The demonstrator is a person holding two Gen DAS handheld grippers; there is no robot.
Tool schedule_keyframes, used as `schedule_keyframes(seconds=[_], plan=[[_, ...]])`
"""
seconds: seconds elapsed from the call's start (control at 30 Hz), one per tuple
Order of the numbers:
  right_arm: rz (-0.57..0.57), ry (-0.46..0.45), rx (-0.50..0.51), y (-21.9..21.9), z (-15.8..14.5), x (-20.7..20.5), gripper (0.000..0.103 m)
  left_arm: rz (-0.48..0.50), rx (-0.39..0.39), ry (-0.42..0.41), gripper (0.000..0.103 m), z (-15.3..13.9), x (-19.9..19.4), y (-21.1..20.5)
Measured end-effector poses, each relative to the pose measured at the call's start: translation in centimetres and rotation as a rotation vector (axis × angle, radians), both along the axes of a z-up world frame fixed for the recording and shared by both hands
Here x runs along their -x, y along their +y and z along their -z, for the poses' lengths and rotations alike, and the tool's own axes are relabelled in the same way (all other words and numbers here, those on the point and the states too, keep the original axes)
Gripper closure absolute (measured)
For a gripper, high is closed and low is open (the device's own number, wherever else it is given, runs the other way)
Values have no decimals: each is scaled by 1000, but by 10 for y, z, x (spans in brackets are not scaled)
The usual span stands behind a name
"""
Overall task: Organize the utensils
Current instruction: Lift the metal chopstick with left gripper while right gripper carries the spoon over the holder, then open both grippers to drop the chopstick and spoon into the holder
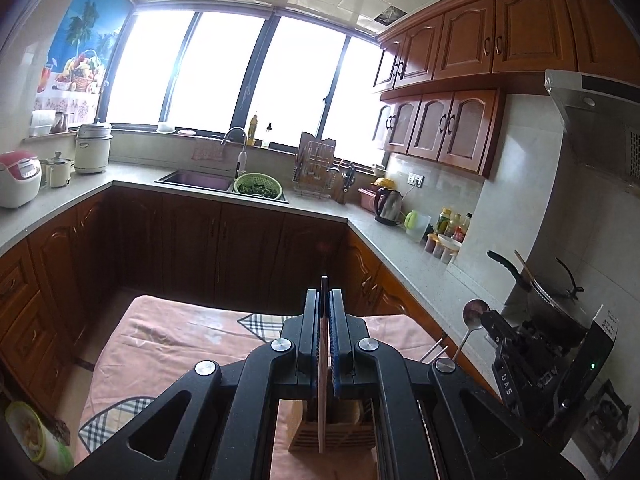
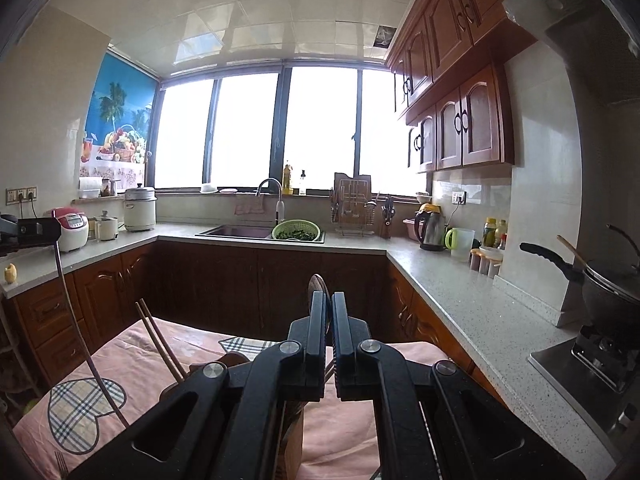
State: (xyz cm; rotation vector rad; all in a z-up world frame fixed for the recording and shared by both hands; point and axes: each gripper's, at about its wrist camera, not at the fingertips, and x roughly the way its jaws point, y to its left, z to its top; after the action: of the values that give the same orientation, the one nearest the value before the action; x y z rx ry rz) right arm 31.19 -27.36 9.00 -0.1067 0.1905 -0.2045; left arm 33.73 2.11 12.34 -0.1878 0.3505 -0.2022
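While the left tongs (image 1: 325, 304) pinch a flat utensil (image 1: 322, 360) upright over the wooden holder (image 1: 332, 432), lower it straight, keeping the right tongs (image 2: 329, 312), clamped on a spoon (image 2: 318, 284), clear.

wooden holder (image 1: 332, 426): top hidden behind the left gripper (image 1: 325, 312) | thin utensil (image 1: 322, 360): type cannot be told, seen edge-on between the pads | spoon (image 2: 319, 286): only the bowl tip shows above the right gripper (image 2: 329, 312) | chopsticks (image 2: 160, 344): lower ends hidden | fork (image 2: 61, 465): cut off by the bottom edge
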Motion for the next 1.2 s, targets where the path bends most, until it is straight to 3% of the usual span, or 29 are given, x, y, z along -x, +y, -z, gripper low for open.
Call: schedule_keyframes(seconds=[0.2, 0.47, 0.87, 1.2], plan=[[15, -9, 53, 3, 5, -30, 101, -13, -12, -10, 100, 16, -45, -15], [14, 20, 139, 16, 44, -50, 101, -30, -26, 22, 100, 59, -89, -33], [-93, 97, 80, 17, 86, -44, 100, -19, -35, 110, 100, 98, -116, -45], [-133, 150, 26, 6, 85, -49, 99, -24, -26, 99, 100, 101, -113, -35]])
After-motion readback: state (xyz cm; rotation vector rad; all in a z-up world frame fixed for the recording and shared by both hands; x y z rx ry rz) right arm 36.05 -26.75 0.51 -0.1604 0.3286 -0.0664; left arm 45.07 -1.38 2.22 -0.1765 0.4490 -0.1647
